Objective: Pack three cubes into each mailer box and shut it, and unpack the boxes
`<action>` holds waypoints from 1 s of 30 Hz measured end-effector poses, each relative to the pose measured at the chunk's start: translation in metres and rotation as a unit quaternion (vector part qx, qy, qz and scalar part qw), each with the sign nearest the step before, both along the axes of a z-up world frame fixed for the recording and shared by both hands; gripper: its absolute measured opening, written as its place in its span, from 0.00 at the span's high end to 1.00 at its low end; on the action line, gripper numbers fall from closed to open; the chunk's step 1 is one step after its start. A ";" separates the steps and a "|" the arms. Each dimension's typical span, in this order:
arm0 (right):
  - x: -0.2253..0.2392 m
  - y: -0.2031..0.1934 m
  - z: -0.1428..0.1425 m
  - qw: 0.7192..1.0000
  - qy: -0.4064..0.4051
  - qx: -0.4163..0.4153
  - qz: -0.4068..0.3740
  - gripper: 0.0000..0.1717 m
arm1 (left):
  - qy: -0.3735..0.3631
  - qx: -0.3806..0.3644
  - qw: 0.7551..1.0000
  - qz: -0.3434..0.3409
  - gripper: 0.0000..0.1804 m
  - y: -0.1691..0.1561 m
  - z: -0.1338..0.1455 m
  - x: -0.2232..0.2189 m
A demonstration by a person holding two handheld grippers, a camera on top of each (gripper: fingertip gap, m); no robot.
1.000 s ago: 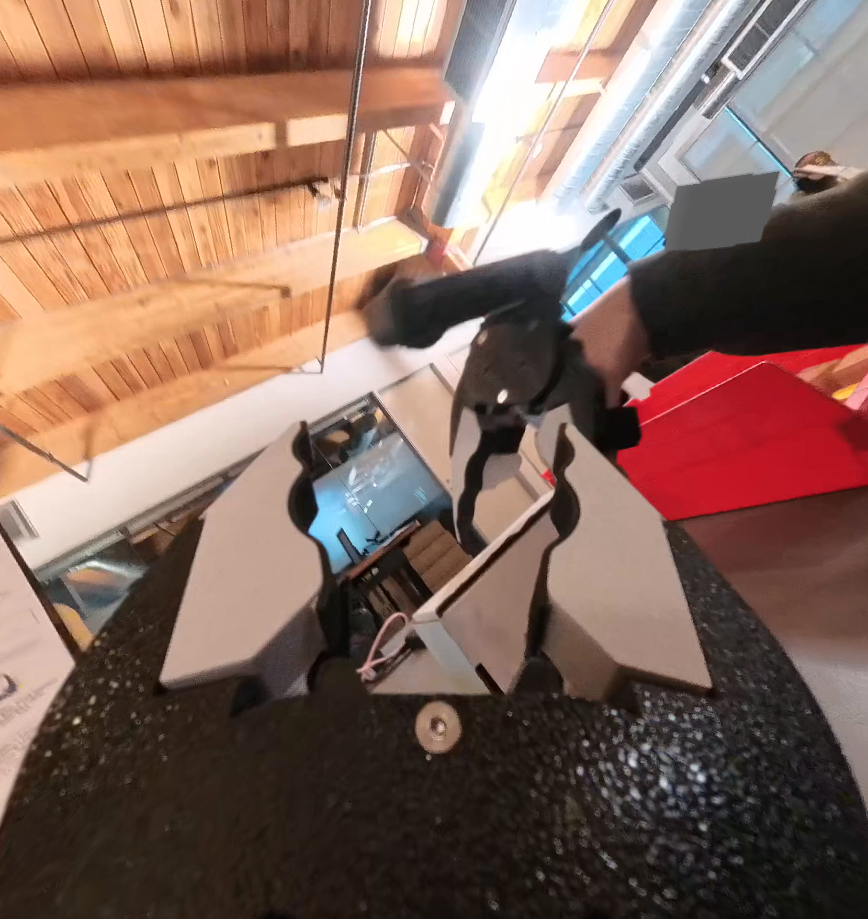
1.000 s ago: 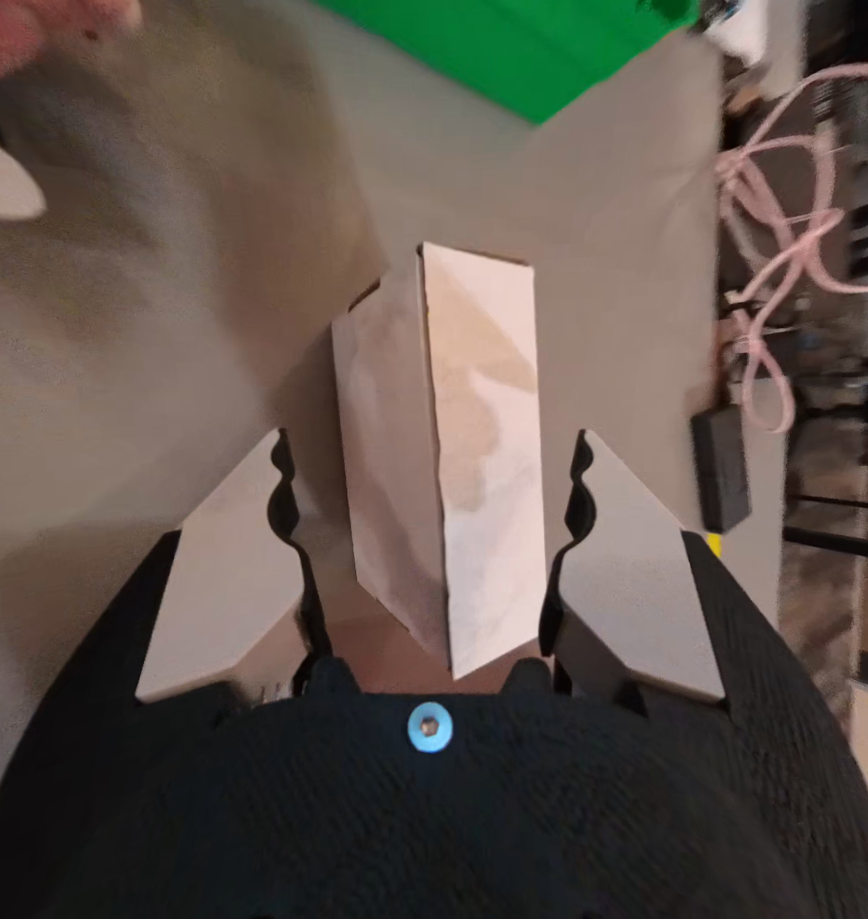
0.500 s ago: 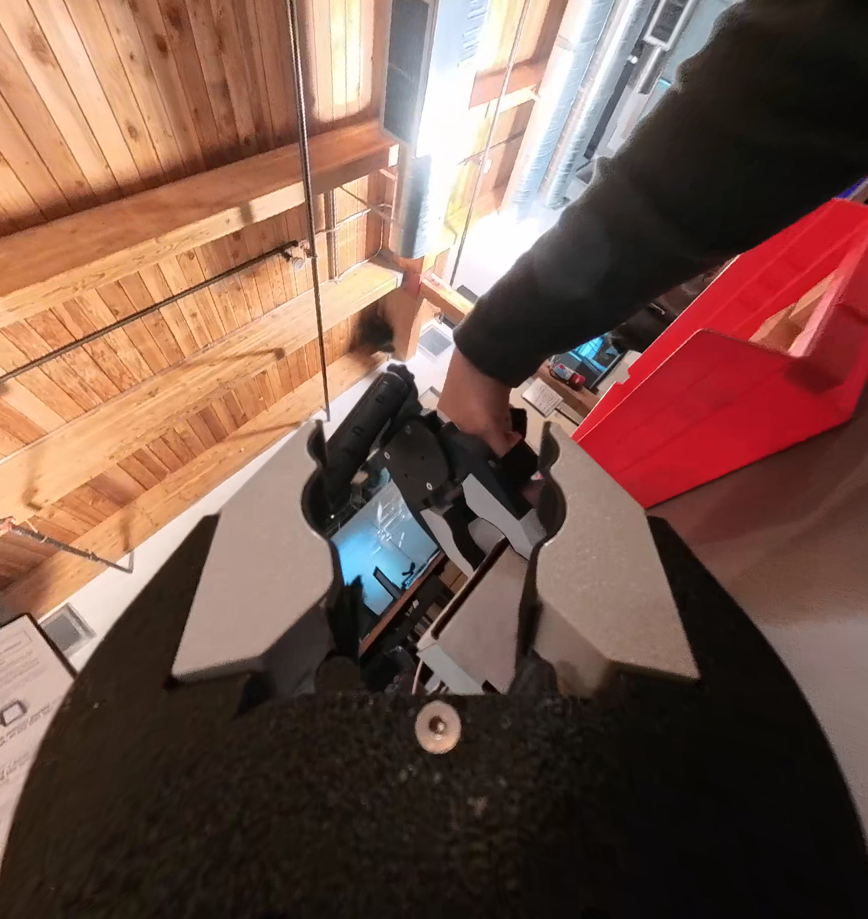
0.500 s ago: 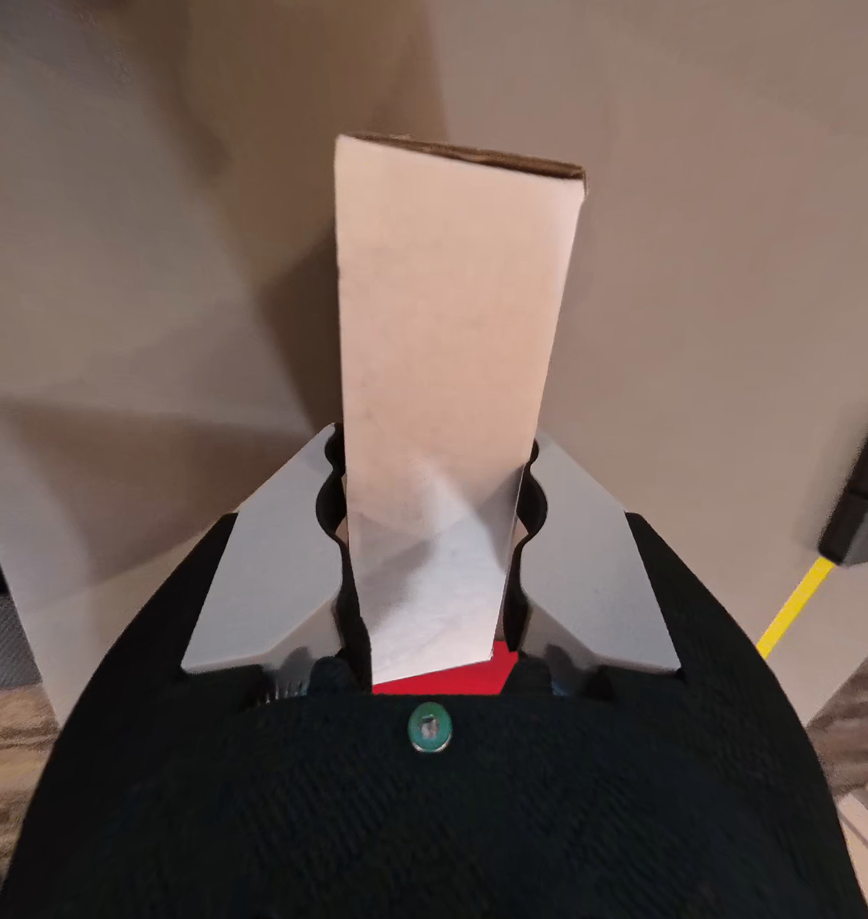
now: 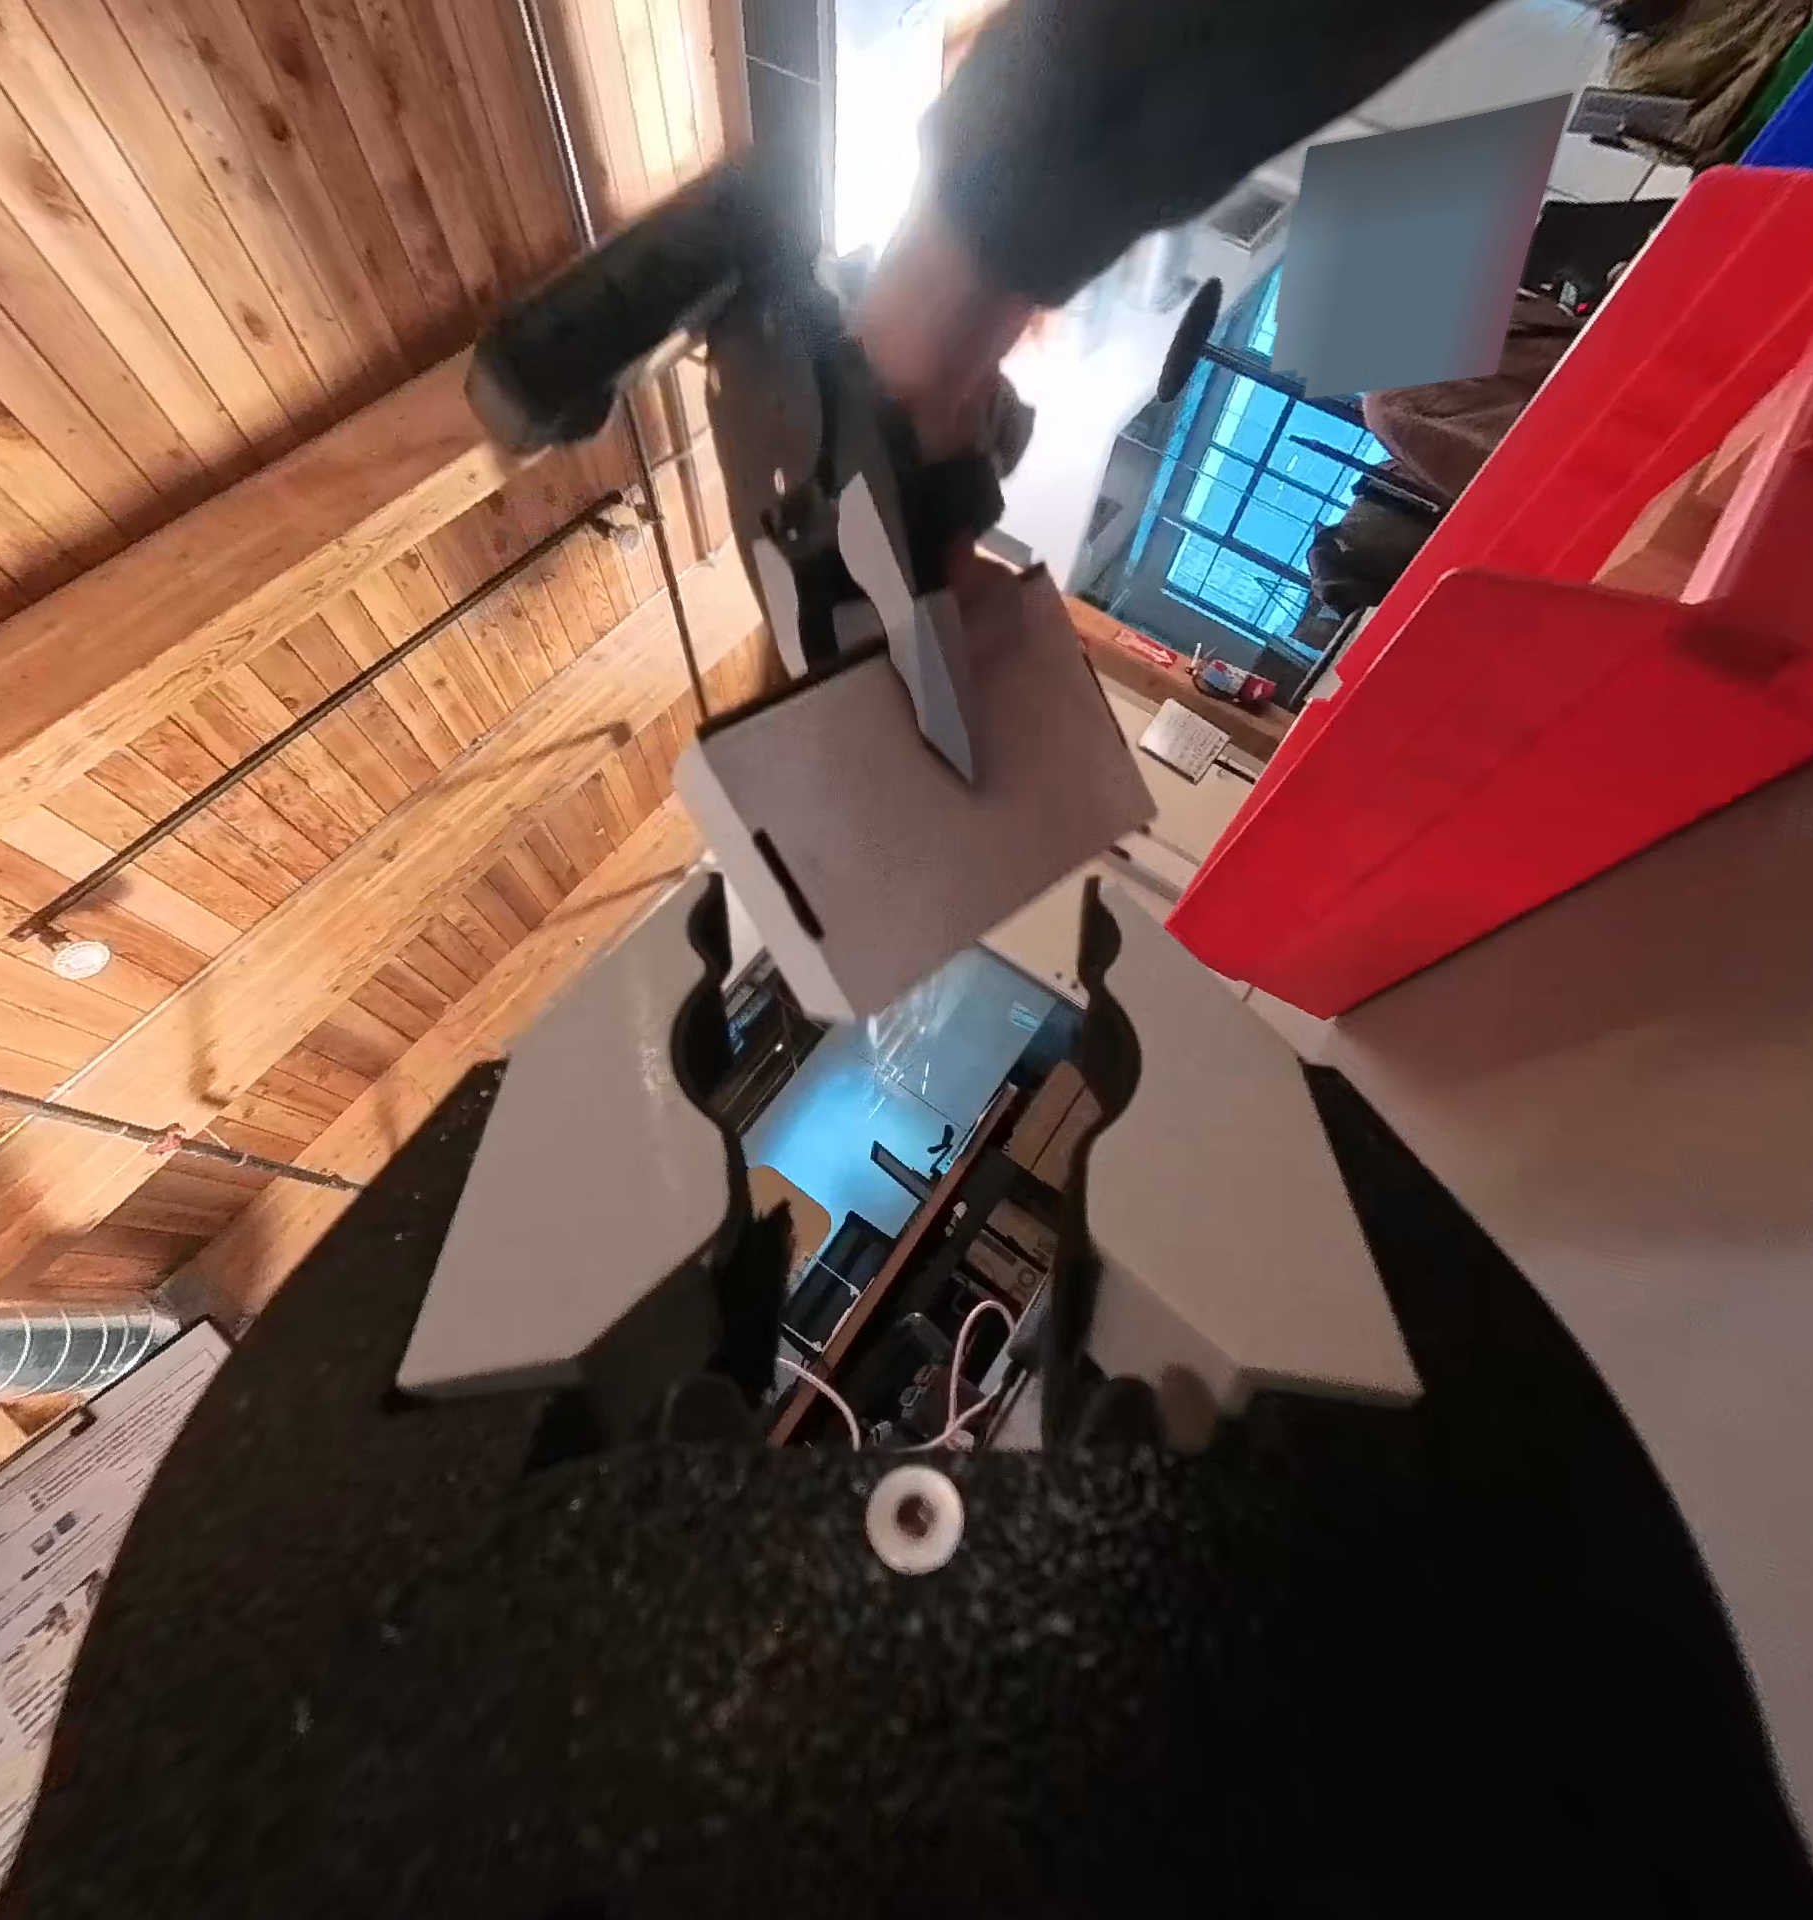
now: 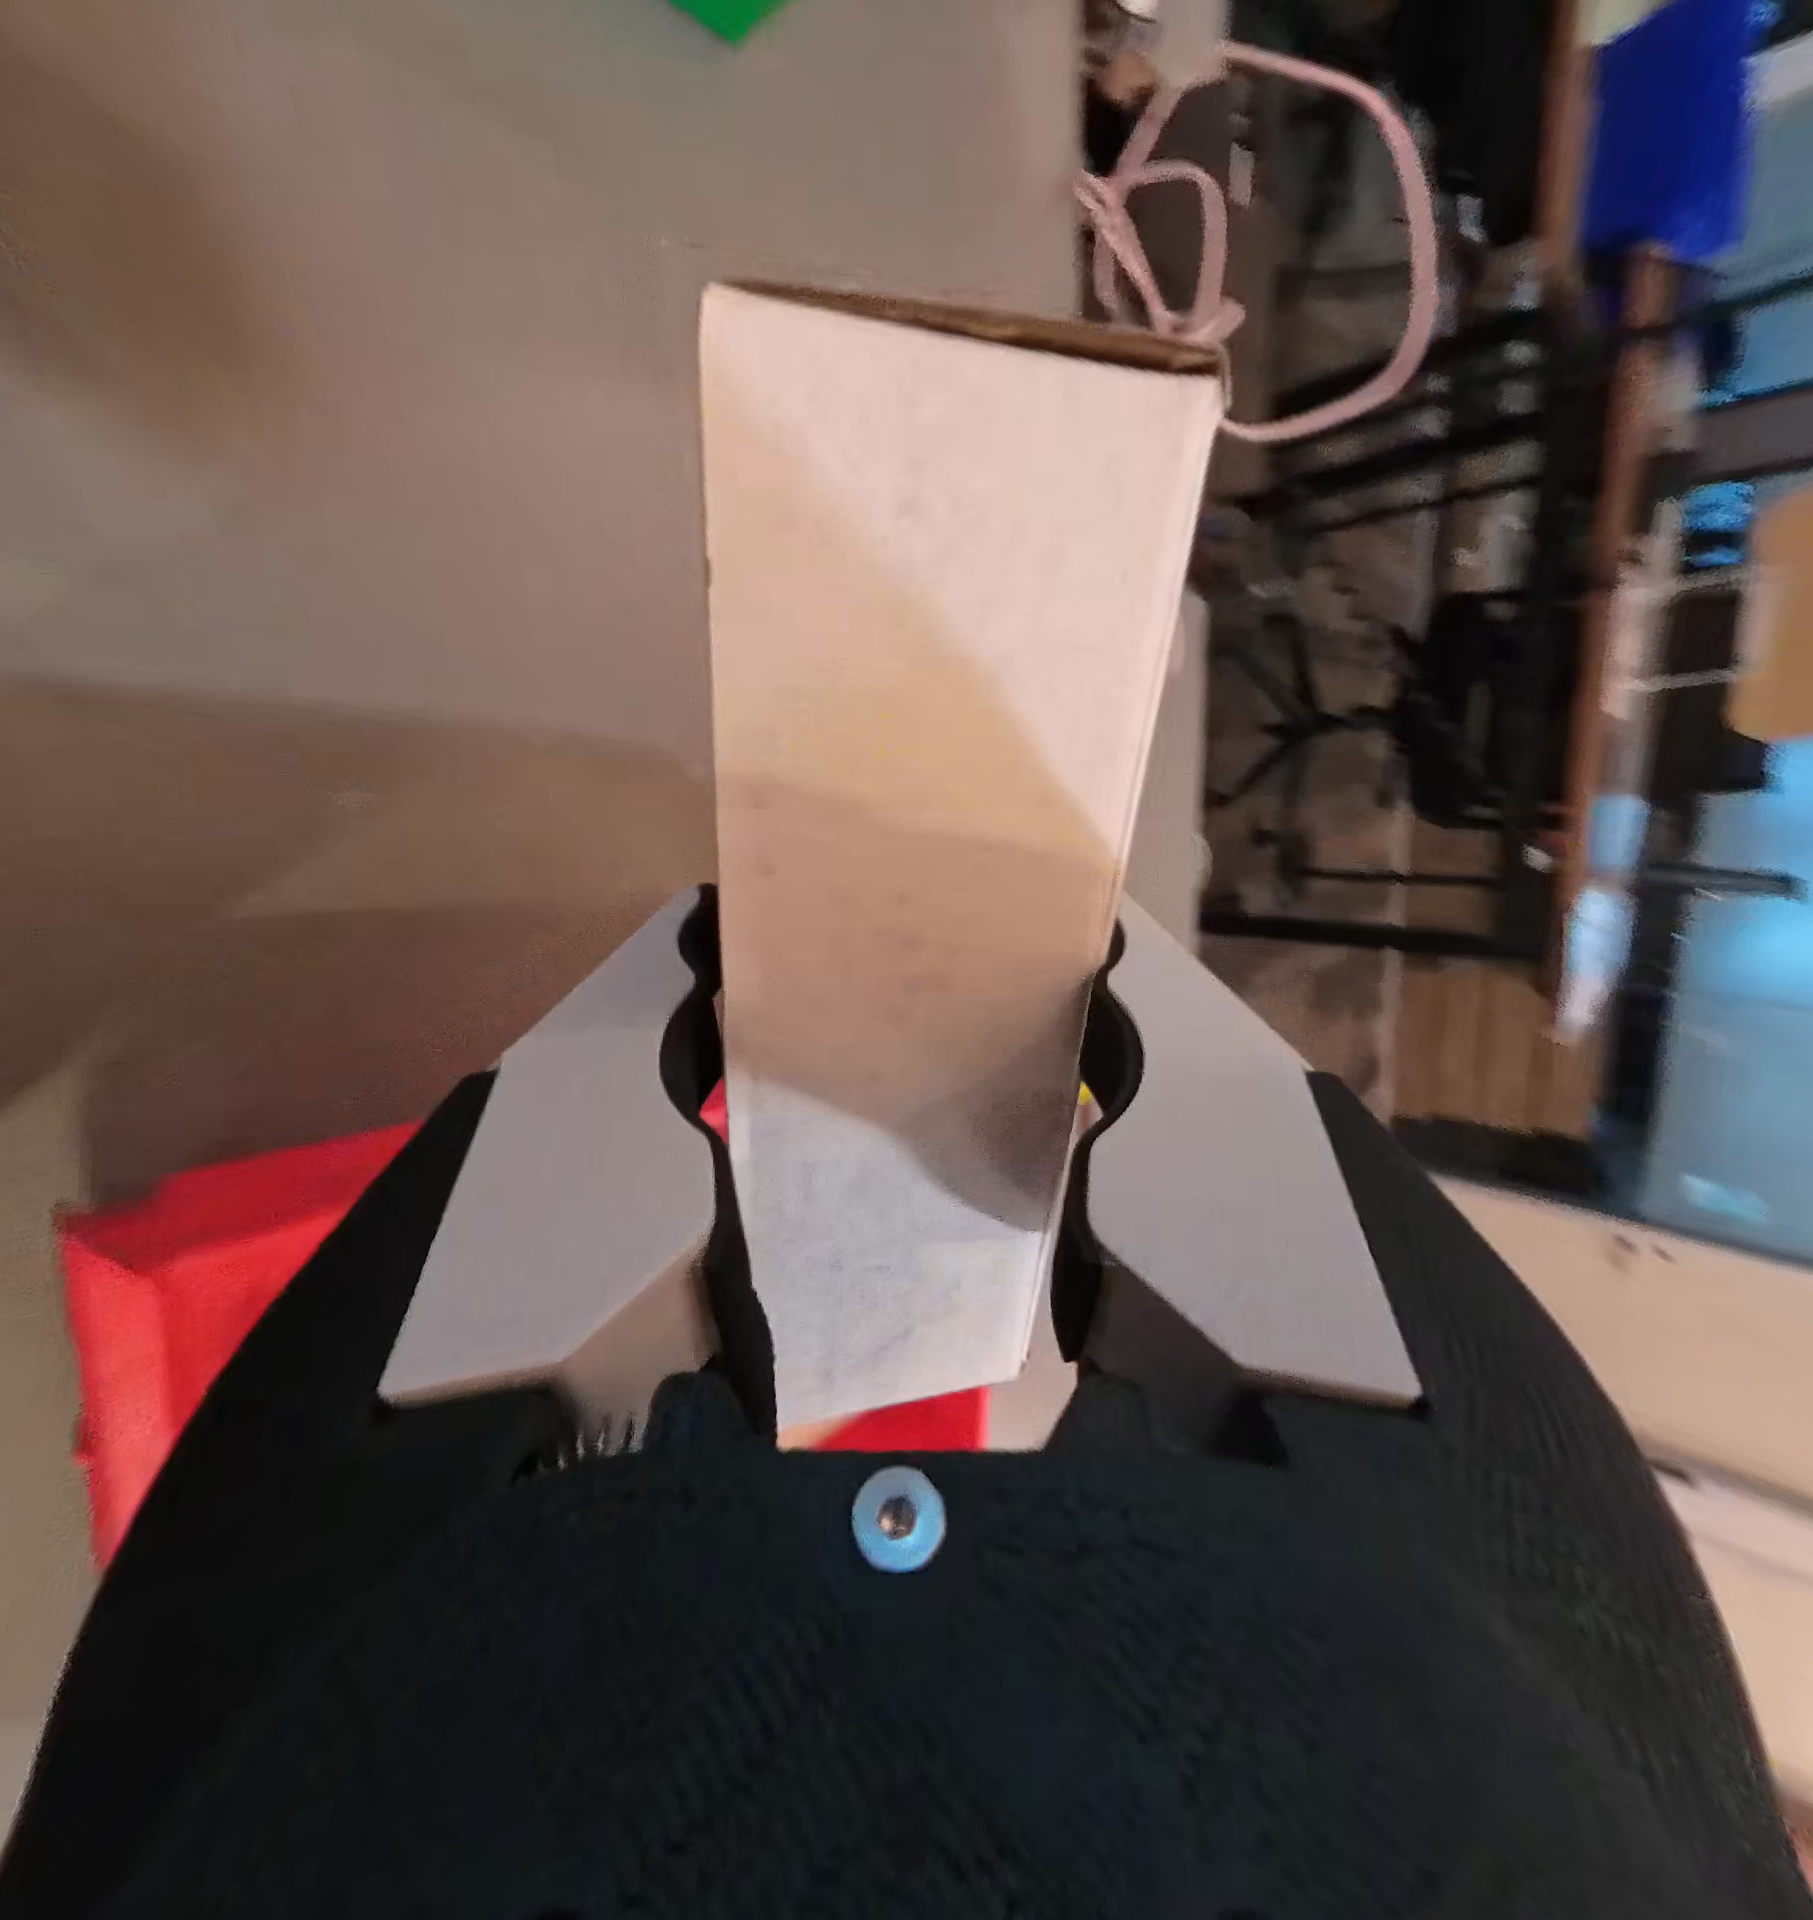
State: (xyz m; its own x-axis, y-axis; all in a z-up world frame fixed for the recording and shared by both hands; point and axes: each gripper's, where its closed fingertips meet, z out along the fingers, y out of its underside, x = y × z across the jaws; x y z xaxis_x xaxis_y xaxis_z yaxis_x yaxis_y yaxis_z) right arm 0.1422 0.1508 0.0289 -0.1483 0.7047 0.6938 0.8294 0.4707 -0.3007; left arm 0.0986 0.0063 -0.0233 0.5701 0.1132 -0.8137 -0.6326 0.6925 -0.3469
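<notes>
In the right wrist view my right gripper (image 6: 907,935) is shut on a white mailer box (image 6: 943,675). Both pads press on its narrow sides, and it sticks out forward past the fingertips. The left wrist view shows the same box (image 5: 912,821) held in the air by the right gripper (image 5: 850,623), with a hand and dark sleeve behind it. My left gripper (image 5: 900,904) is open with nothing between its pads. The box's lower corner hangs just beyond the left fingertips and does not touch them. No cubes show.
A red bin (image 5: 1504,727) stands on the grey table (image 5: 1608,1143) to the right of the left gripper; it also shows low left in the right wrist view (image 6: 206,1299). Pink cables (image 6: 1401,208), a blue bin (image 6: 1660,135) and dark racks lie beyond the table edge.
The right gripper's pads closed on the box and carried it up and away. The box lay between the left fingers before and has left them; the left jaws have narrowed on nothing.
</notes>
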 end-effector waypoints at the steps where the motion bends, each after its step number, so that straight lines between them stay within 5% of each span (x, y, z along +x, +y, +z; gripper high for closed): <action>1: 0.013 0.008 0.008 1.000 0.005 0.026 -0.016 0.60 | 0.005 -0.005 1.000 0.001 0.63 0.002 -0.002 0.001; 5: 0.072 0.042 0.010 0.993 -0.001 0.078 -0.086 0.60 | 0.023 -0.056 0.998 0.020 0.62 0.018 -0.017 0.005; 13: 0.156 0.097 -0.051 0.971 -0.072 0.134 -0.187 0.60 | 0.045 -0.079 0.996 0.022 0.64 0.024 -0.028 0.009; 21: 0.166 0.113 -0.095 0.954 -0.135 0.217 -0.158 0.60 | 0.013 -0.111 0.993 0.043 0.62 0.036 -0.028 -0.001; 30: 0.182 0.104 -0.128 0.950 -0.202 0.141 -0.190 0.57 | 0.008 -0.117 0.993 0.034 0.65 0.033 -0.027 0.000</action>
